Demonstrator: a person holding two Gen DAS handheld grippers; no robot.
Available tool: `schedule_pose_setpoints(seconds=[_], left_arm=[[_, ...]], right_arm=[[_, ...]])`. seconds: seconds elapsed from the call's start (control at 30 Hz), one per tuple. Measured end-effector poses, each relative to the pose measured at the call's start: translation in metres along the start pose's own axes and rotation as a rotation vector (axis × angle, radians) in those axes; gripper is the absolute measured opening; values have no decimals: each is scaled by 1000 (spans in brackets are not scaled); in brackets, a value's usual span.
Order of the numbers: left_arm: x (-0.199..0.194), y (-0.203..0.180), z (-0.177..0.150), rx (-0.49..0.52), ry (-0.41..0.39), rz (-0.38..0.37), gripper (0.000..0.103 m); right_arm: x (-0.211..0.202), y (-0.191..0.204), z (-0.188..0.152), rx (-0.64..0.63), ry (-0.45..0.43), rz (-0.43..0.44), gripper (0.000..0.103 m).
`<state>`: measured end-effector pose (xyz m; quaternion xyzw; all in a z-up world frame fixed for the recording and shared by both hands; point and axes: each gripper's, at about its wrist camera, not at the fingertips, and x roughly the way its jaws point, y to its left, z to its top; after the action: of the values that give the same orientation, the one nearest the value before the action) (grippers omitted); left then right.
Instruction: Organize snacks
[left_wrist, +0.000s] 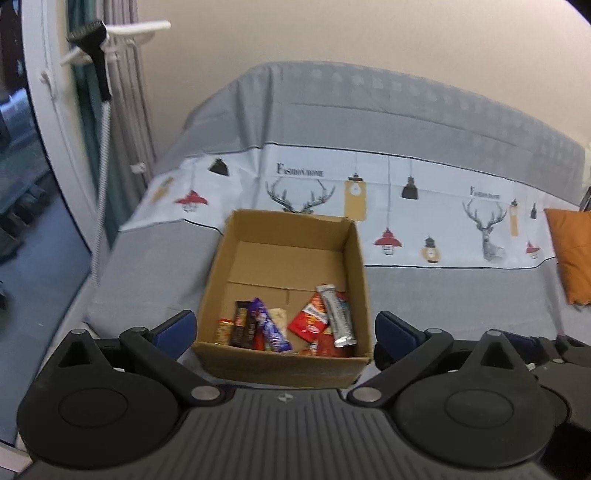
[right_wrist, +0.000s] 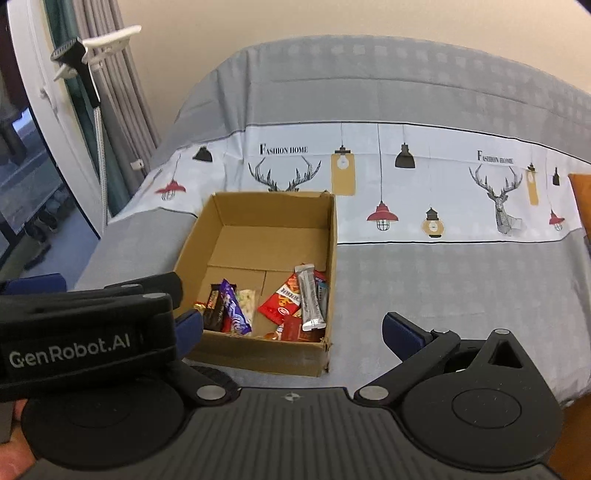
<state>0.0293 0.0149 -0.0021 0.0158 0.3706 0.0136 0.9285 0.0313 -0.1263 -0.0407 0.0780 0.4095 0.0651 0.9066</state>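
Our left gripper (left_wrist: 284, 332) and right gripper (right_wrist: 291, 328) both stand spread wide, grasping nothing. Only the right view shows the left gripper's strap beside us; only the left shows an orange cushion (left_wrist: 572, 254) plainly. The snacks (left_wrist: 291, 325) lie heaped, wrappers somewhat blurred, in the near end of the cardboard box (left_wrist: 288, 365) on the bed (left_wrist: 443, 295), just beyond our fingertips (left_wrist: 177, 328).

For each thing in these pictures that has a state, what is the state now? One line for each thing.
cardboard box: open on top, upright on the bed cover.
snacks: all inside the box, piled at its near side.
silver stick pack: lying on top of the red packets.
left gripper: open, holds nothing.
right gripper: open, holds nothing.
orange cushion: lying on the bed cover, right of the box.
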Motion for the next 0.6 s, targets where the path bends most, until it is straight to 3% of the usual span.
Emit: schedule_pose_setpoints(seconds=[0.3,0.6], left_arm=[[-27,2,0,11,-4,81,103],[-31,4,0,14,6,81,103]], right_arm=[[-26,10,-5,-7,-36,-12,102],[-29,14,-6,-17,-25,-7,102]])
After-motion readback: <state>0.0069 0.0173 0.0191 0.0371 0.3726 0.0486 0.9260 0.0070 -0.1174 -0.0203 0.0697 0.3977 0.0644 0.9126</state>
